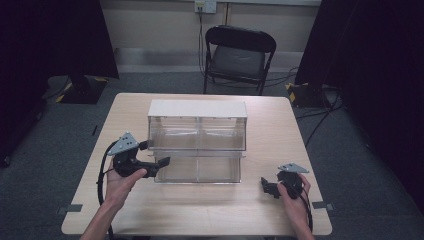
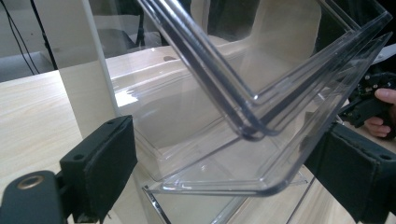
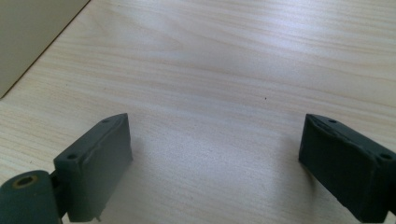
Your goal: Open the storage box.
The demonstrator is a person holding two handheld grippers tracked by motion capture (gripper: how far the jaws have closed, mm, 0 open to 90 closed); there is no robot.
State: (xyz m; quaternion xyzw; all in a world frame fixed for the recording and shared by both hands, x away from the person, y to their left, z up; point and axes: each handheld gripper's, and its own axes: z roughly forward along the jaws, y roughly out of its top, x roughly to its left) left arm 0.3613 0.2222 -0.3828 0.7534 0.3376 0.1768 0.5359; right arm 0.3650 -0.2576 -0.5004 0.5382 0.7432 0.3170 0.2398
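Clear plastic drawer (image 2: 261, 154) of the transparent box (image 1: 197, 131) is pulled out at the table's (image 1: 150, 210) middle, and its rounded front corner lies between the wide-open jaws of the left gripper (image 1: 152, 166), not clamped. The right gripper (image 1: 270, 187) rests well apart at the right, jaws spread wide over bare wood, holding nothing.

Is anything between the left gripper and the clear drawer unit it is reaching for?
Nothing visible. The left gripper is at the front left corner of the clear drawer unit, and its open jaws straddle the pulled-out lower drawer's corner with no object between.
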